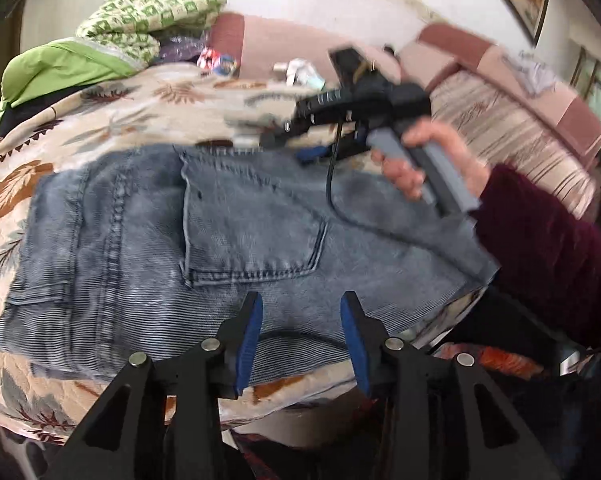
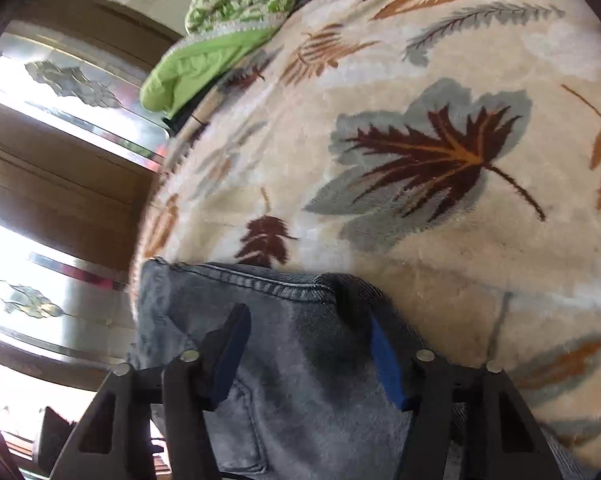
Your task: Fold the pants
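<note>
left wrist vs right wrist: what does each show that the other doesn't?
Left wrist only: the jeans' back pocket, the person's right hand holding the right gripper at the far edge of the jeans, a maroon sleeve, the sofa back, and the open left gripper over the near edge.

Right wrist only: a wooden cabinet with glass panels, and the right gripper's fingers open, astride the waistband.

Both: the jeans, the leaf-print blanket, the green bedding.

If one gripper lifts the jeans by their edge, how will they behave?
The jeans are probably floppy: they lie flat and follow the blanket. The thick seamed denim suggests some weight, so they would likely hang and sag. The fuzzy blanket probably resists sliding.
</note>
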{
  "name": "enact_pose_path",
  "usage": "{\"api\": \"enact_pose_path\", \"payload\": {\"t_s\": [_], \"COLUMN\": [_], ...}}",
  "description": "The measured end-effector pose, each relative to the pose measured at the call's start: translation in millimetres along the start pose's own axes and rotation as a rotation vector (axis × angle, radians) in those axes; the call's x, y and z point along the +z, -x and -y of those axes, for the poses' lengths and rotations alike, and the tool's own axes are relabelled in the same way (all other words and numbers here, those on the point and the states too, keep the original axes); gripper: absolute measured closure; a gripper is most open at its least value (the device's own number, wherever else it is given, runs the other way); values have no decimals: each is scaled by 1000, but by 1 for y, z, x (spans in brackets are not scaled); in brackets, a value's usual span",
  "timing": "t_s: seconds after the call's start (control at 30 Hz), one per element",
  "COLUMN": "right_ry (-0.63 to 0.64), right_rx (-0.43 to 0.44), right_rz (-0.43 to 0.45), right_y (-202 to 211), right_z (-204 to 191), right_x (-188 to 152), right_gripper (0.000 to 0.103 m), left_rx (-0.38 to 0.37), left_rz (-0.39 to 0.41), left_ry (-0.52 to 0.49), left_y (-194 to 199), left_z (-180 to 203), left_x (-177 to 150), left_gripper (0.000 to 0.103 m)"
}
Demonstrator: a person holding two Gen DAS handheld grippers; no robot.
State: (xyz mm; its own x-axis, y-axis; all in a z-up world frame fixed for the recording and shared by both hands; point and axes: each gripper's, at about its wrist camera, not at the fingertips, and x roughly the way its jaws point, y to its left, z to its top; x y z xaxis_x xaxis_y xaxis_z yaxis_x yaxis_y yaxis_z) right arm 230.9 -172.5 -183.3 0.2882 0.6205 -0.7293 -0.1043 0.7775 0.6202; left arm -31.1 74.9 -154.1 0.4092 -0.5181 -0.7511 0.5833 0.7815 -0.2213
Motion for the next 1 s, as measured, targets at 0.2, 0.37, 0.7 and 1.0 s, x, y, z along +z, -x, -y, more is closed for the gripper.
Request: {"api": "enact_pose_path", "payload": {"t_s": [0.2, 0.37, 0.7, 1.0], "right_ry": [40, -34, -344, -264], "right_rx": [34, 114, 254, 217], "right_rz": [-33, 50, 112, 192], "right_y": [-2, 10, -10, 44], "right_z": [-18, -18, 45, 34], "right_x": [1, 11, 12, 4], "right_gripper": [73, 74, 74, 73], "left_rx": [72, 130, 110, 120], "left_rz": [-51, -45, -45, -38], "left_ry": [11, -61, -27, 10], "left_y": [-27, -32, -21, -17], "left_z": [-6, 4, -2, -3], "left_x": [7, 8, 5, 5], "left_gripper": [62, 61, 61, 61]}}
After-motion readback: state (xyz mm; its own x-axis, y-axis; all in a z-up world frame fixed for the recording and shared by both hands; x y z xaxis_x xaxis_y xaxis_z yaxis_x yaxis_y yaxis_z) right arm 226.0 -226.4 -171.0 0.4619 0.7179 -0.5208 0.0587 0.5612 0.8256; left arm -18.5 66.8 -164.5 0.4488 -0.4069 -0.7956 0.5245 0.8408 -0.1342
